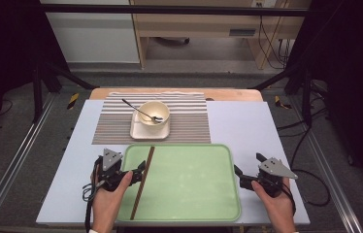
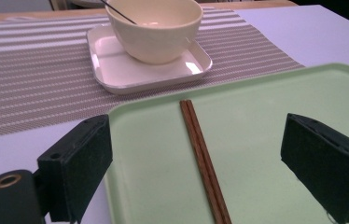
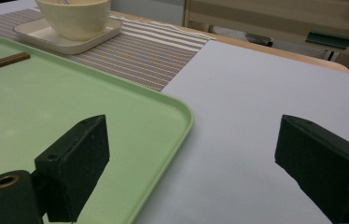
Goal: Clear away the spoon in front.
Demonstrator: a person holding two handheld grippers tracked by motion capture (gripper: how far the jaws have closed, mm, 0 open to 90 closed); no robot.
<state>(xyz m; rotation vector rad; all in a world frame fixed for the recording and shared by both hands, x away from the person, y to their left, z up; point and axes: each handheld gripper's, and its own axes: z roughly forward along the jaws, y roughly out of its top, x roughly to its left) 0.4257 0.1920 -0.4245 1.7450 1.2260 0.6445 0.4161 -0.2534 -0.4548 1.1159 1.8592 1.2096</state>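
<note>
- Left tool: jaws spread wide, nothing pinched; brown chopsticks lie between them, untouched, on the green tray.
- Right tool: jaws spread, straddling the tray's right edge.
- Cream bowl with spoon: on square plate, striped placemat, beyond tray.

You have a pale table; on it a green tray lies nearest you, with a striped placemat just behind the tray.

Bright, even overhead light (dark edges); soft focus.
</note>
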